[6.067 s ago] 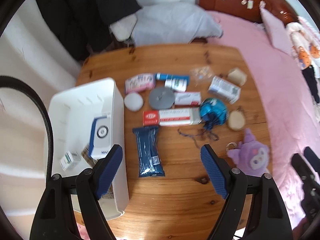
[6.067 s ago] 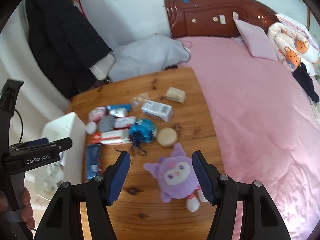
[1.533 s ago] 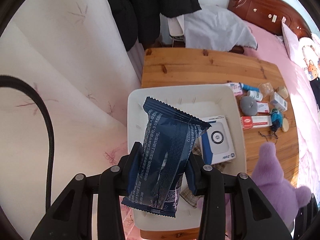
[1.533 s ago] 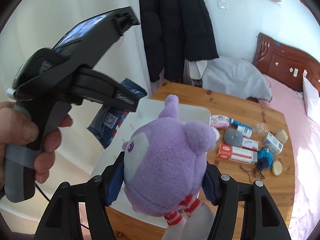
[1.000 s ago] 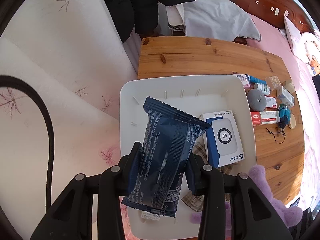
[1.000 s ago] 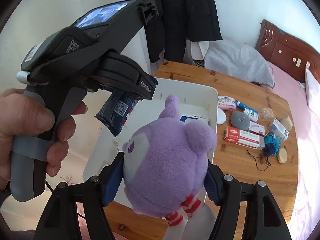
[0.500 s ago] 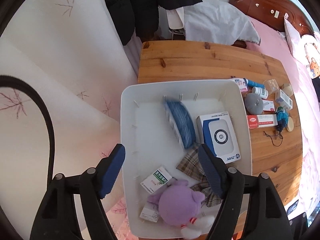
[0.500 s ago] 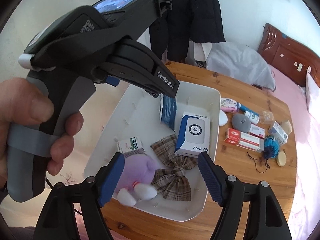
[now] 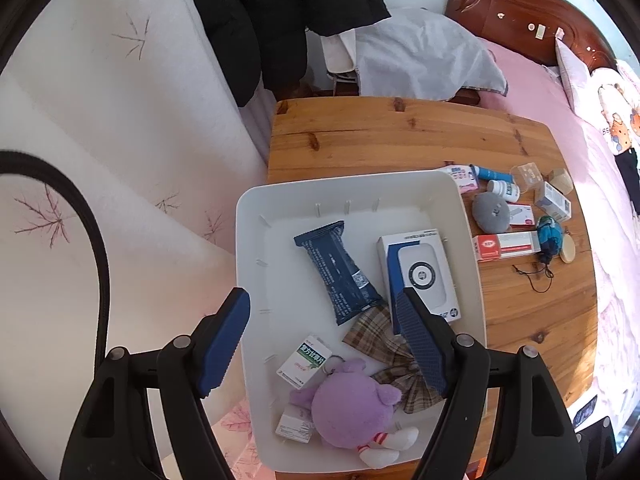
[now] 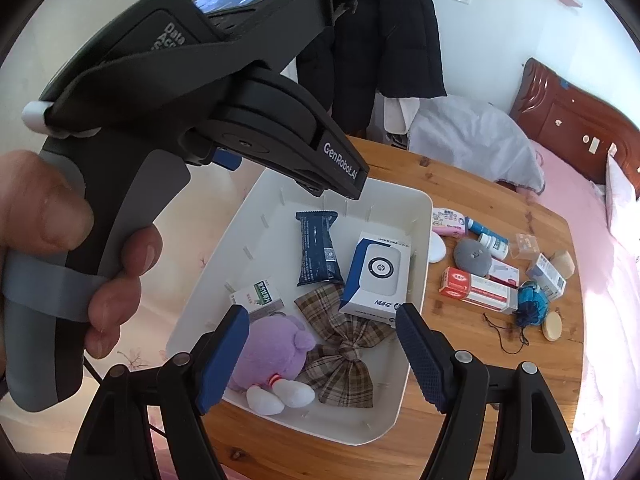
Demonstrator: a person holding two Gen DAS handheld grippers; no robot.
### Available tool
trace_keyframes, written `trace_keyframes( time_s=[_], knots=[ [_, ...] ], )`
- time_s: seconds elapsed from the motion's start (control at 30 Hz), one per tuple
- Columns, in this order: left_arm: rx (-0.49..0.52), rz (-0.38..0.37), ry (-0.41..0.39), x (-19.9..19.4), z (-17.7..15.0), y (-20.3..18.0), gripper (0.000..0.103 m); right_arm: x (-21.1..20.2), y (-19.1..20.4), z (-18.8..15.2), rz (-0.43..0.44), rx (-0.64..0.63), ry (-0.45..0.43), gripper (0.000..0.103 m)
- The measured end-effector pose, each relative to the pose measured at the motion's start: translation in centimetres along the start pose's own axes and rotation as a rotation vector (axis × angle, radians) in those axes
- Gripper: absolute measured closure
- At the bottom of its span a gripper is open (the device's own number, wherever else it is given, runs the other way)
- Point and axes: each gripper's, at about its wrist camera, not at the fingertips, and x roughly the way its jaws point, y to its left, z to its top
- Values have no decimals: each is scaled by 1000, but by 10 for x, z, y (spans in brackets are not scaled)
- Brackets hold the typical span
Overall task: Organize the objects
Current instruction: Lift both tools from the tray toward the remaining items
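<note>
Left gripper [image 9: 322, 338] hangs over the white bin [image 9: 248, 264]; jaws have just been opening, now wide, nothing between the pads. The navy snack packet [image 9: 338, 272] lies flat on the bin floor just ahead of the fingertips. Bin's left wall sits under the left pad; bare floor runs along that wall.

Right gripper [image 10: 322, 356] also wide and empty. The purple plush [image 10: 268, 354] lies in the bin's near corner, partly behind the left pad, touching the plaid bow [image 10: 340, 350]. White-and-blue box [image 10: 374, 276] lies ahead, near the bin's right wall.

Right of the bin, small items crowd the wooden table [image 10: 532, 380]; bare wood near its front edge.
</note>
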Motion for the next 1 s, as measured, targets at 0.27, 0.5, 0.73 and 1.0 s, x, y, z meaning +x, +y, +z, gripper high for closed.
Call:
trace_keyframes(
  time_s=[0.27, 0.5, 0.73, 1.0],
  knots=[
    [15, -21, -13, -10, 1, -10, 24, -13, -4, 0, -26, -23, -26, 26],
    [28, -46, -42, -26, 3, -26, 24, -29, -18, -1, -63, -40, -53, 26],
    [31, -80, -96, -53, 7, -48, 24, -59, -35, -7, -114, -71, -138, 26],
    [44, -126, -149, -84, 4, -79, 24, -87, -59, -18, -136, -103, -213, 26]
  ],
)
